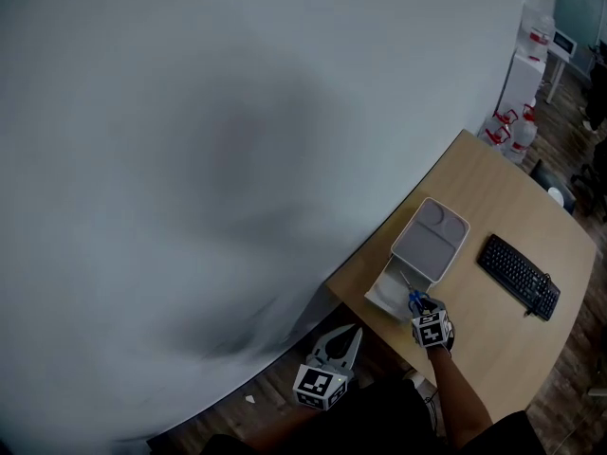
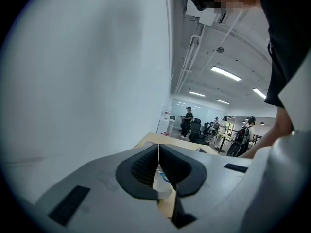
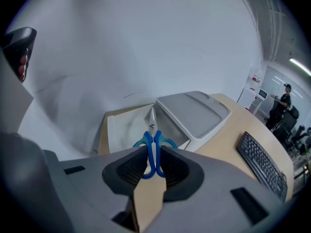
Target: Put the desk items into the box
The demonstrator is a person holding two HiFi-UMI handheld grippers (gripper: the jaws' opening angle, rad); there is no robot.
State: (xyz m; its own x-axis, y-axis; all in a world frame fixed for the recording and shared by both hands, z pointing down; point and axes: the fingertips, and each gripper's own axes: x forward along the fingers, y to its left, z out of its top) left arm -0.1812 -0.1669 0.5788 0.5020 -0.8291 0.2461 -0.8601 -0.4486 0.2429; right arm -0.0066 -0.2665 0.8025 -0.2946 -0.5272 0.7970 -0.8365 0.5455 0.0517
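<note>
- Scissors (image 3: 153, 139), blue handles: not in the box yet. They're clamped in my right gripper (image 3: 154, 160), the pads pressing on the handle loops from both sides.
- Long axis runs straight out along the jaws. The closed blades lead and the tips point away from me toward the box (image 3: 122, 127) and the wall behind it. The handles trail back into the pads.
- Head view: scissors (image 1: 414, 301) sit at the near edge of the box (image 1: 387, 292), tips about over its rim. I judge this is the last bit of carry before lowering and letting go.
- What I can see of the box interior looks bare white. I can't tell if anything lies deeper in.
- Grey lid (image 3: 194, 111) sits just beside the opening on the far right side, clear of the scissors' path.
- Left gripper (image 2: 158, 163) has its jaws shut together with nothing between them. It hangs off the desk edge (image 1: 327, 368), well apart from the box.
- Black keyboard (image 1: 519, 276) lies on the desk (image 1: 474, 197), off to the right. It may or may not count as an item to box.
- Progress: early, with no item confirmed inside.
</note>
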